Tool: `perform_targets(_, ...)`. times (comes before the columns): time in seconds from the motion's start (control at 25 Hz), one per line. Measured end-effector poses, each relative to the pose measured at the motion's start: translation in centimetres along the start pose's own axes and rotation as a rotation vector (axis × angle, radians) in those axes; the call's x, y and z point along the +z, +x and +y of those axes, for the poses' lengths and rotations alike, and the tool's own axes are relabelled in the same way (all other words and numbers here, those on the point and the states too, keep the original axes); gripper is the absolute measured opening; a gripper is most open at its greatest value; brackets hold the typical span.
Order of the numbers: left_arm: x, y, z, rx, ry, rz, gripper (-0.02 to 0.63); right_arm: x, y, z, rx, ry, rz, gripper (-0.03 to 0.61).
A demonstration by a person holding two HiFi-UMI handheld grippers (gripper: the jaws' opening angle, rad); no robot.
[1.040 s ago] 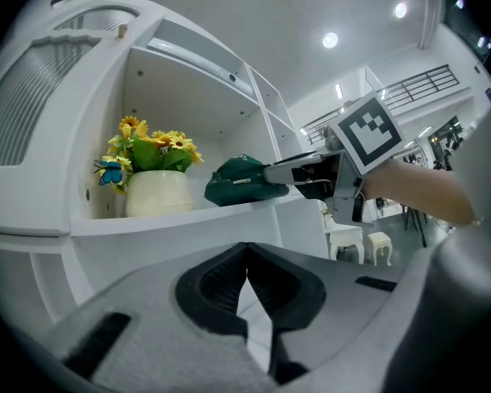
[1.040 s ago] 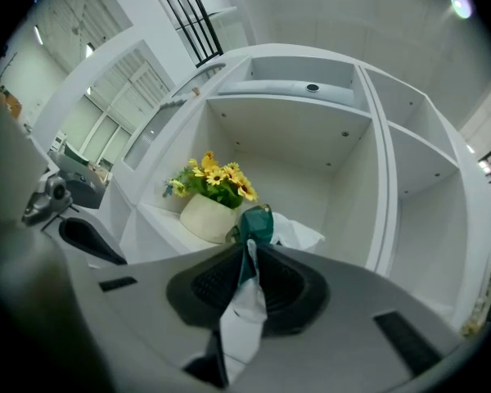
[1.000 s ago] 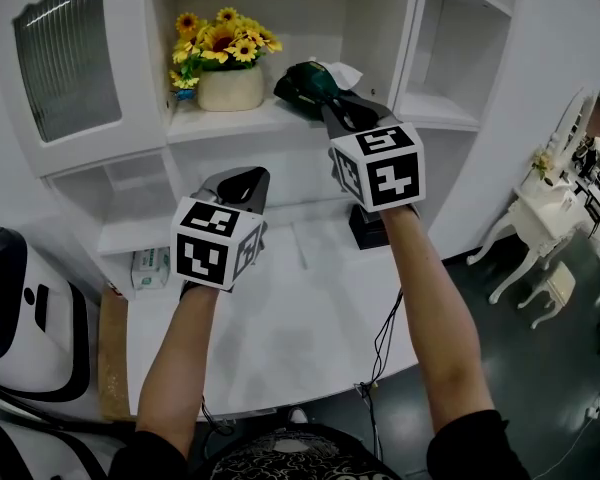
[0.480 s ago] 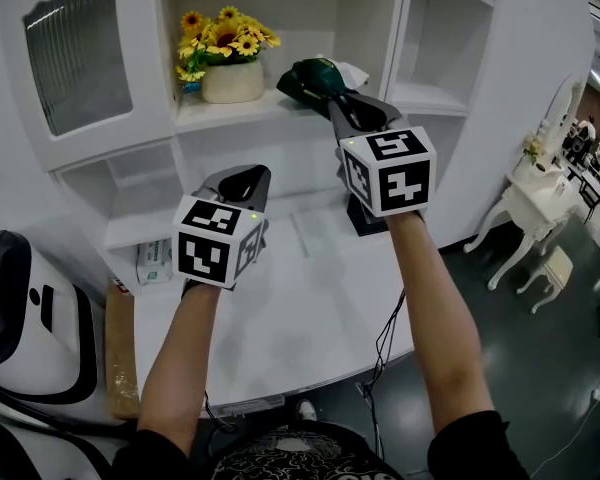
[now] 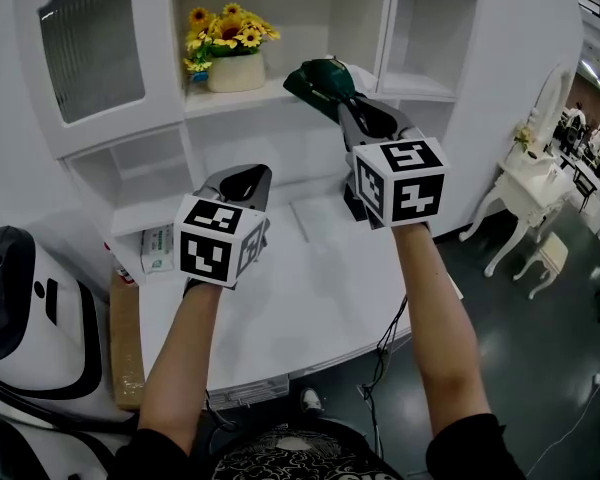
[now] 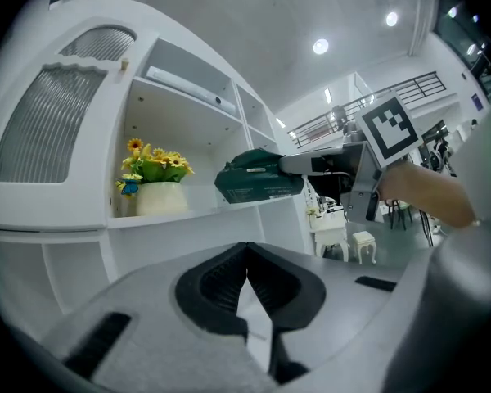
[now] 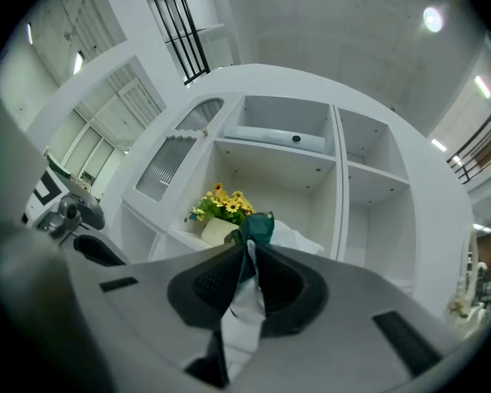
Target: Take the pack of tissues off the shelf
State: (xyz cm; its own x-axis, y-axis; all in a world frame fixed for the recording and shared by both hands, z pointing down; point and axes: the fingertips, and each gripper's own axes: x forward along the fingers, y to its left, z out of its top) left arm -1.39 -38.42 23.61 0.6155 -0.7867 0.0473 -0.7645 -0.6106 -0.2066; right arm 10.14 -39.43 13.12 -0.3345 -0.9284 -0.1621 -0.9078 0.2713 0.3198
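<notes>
The pack of tissues is dark green, with a white tissue sticking out of its top. My right gripper is shut on its near end and holds it about level at the front edge of the middle shelf. Whether the pack still touches the shelf I cannot tell. In the left gripper view the pack shows just right of the flowers. My left gripper is lower and to the left, over the white table. It is shut with nothing in it.
A cream pot of yellow flowers stands on the same shelf, left of the pack. A small white and green pack lies on a low shelf at the left. A white and black machine is at the lower left. A white dressing table stands at the right.
Both grippers have drawn back from the shelf unit. The green pack came along in the right gripper, and its gap to the flower pot has widened.
</notes>
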Motion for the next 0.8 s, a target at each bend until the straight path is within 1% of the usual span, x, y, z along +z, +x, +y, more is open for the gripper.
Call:
perform_targets(0.16, -0.5, -1.6, -0.8, -0.002, -0.006, 0.003, 0.005, -0.2, -2.2, 1.2, -0.009, 0.013, -0.003, 0.046)
perform_targets(0.28, -1.2, -2.8, -1.8, -0.005, -0.01, 0.002, 0.005, -1.1, -4.2, 2.2, -0.014, 0.031, -0.003, 0.046)
perform_targets(0.48, -1.1, -4.2, -2.8, -0.017, -0.012, 0.002, 0.005, -2.0, -6.3, 3.4, -0.024, 0.06, 0.014, 0.046)
perform_targets(0.8, -3.1, -6.2, -4.3, -0.028, -0.026, 0.007, 0.005, -5.1, -9.6, 6.0, -0.04, 0.101, 0.048, 0.046)
